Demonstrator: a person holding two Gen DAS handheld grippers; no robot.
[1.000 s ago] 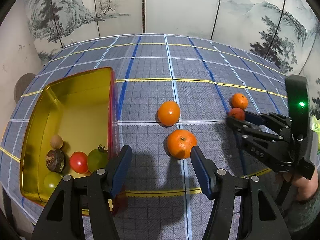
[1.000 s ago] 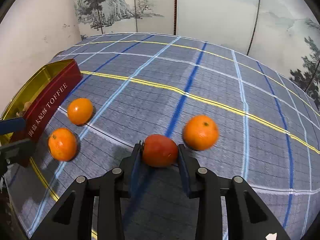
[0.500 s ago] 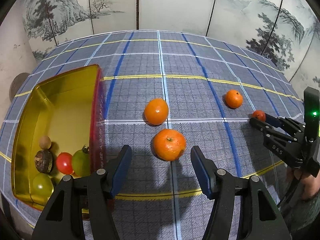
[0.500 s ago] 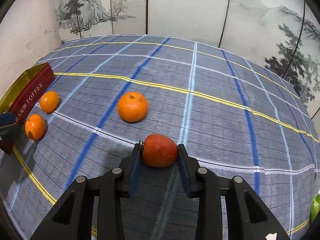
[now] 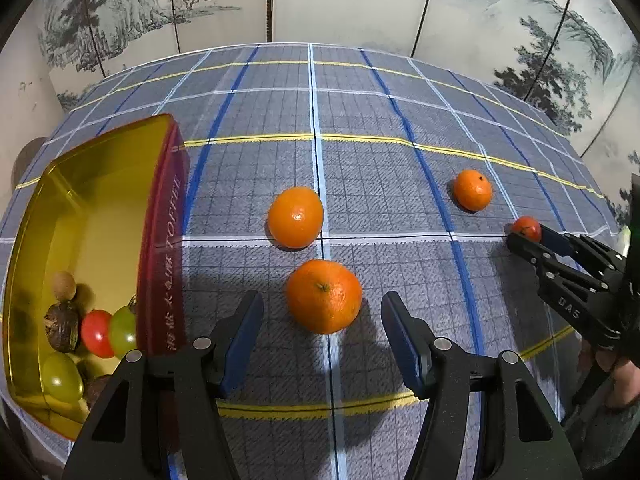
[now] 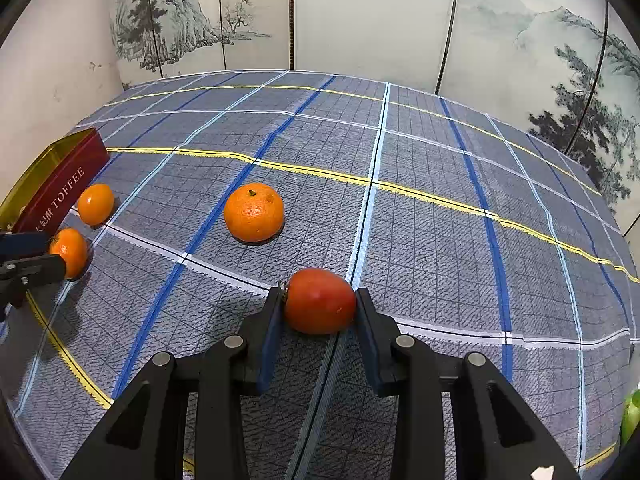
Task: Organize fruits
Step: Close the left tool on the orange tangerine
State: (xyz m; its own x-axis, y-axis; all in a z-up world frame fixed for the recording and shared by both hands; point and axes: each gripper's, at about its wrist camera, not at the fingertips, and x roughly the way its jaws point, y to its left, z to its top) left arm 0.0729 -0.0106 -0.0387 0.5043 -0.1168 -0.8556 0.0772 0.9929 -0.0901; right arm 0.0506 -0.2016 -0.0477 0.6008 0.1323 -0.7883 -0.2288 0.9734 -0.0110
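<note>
At the far left a gold toffee tin is sitting on the plaid-covered surface, holding a red tomato, green tomatoes and a brown nut in its near corner. Just right of it, the left gripper is hovering with jaws spread on either side of a mandarin, not touching it. Another mandarin is lying just beyond, a third further right. At the right, the right gripper is pinching a red tomato between its jaws
</note>
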